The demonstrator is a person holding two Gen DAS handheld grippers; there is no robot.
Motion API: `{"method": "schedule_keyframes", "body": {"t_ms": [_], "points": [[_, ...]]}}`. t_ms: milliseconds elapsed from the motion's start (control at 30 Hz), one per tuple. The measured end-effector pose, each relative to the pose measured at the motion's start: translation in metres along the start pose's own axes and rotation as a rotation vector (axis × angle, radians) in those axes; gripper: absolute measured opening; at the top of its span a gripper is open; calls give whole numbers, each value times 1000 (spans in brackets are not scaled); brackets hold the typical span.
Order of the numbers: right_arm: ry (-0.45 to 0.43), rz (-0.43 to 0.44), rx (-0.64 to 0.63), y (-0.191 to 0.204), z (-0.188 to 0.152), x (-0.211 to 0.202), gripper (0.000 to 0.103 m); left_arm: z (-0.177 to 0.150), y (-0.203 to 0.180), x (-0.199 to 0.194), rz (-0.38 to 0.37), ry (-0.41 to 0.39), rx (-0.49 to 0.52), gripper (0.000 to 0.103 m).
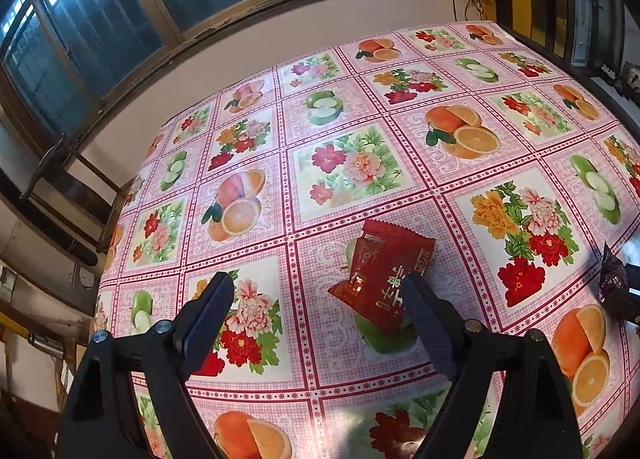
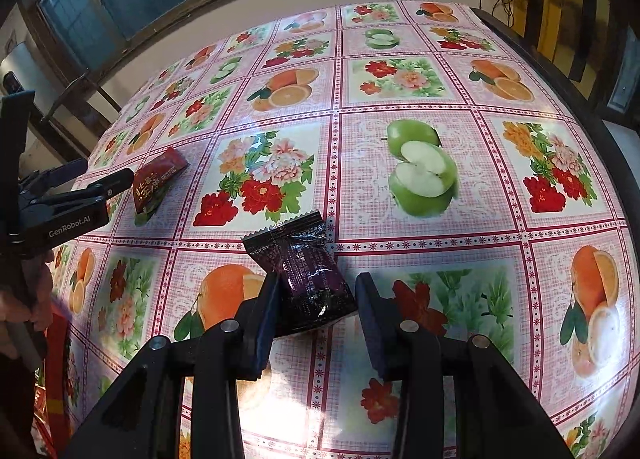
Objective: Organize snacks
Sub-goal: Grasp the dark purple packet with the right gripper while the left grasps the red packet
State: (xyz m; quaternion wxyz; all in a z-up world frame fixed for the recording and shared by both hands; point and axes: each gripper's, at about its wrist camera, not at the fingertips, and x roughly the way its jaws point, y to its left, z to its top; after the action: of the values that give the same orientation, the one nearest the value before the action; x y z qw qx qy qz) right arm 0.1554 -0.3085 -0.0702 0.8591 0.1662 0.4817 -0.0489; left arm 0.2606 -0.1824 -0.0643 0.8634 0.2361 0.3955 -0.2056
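The near corner of the red snack packet (image 1: pixel 382 279) is hidden behind one finger of the left gripper (image 1: pixel 320 315); its gold lettering is too small to read; beside the red snack packet, toward the right edge of the left wrist view, the dark purple snack packet (image 1: pixel 612 279) is mostly cut off; in the right wrist view, the purple packet's near edge sits behind a finger of the right gripper (image 2: pixel 316 319), and its print is illegible; left of the red snack packet there, the left gripper's rear runs out of frame.
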Motion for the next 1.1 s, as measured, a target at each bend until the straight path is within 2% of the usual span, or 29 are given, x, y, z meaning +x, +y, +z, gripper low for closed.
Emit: {"method": "schedule_keyframes", "body": {"t_ms": [300, 433, 500, 600, 700, 733, 833, 900, 967, 1067, 1100], "points": [[7, 12, 10, -2, 1, 0, 41, 12, -10, 6, -18, -6, 105, 86], [8, 20, 18, -3, 1, -1, 41, 14, -14, 16, -24, 17, 137, 86], [6, 17, 15, -2, 1, -1, 41, 13, -17, 18, -58, 17, 154, 86], [4, 17, 9, -3, 1, 0, 41, 11, -29, 21, -57, 9, 229, 86], [3, 21, 14, -3, 2, 0, 41, 8, -38, 31, -66, 42, 284, 86], [2, 22, 14, -3, 2, 0, 41, 7, -39, 29, -63, 15, 295, 86], [1, 23, 14, -3, 1, 0, 41, 8, -39, 30, -92, 9, 296, 84], [1, 22, 11, -2, 2, 0, 41, 6, -39, 28, -113, -1, 295, 77], [2, 24, 13, -2, 2, 0, 41, 4, -41, 26, -145, -4, 305, 54], [3, 31, 18, -3, 2, 0, 41, -1, -49, 23, -149, -10, 325, 33], [3, 30, 17, -2, 2, 0, 41, -2, -50, 22, -158, -6, 324, 32]]}}
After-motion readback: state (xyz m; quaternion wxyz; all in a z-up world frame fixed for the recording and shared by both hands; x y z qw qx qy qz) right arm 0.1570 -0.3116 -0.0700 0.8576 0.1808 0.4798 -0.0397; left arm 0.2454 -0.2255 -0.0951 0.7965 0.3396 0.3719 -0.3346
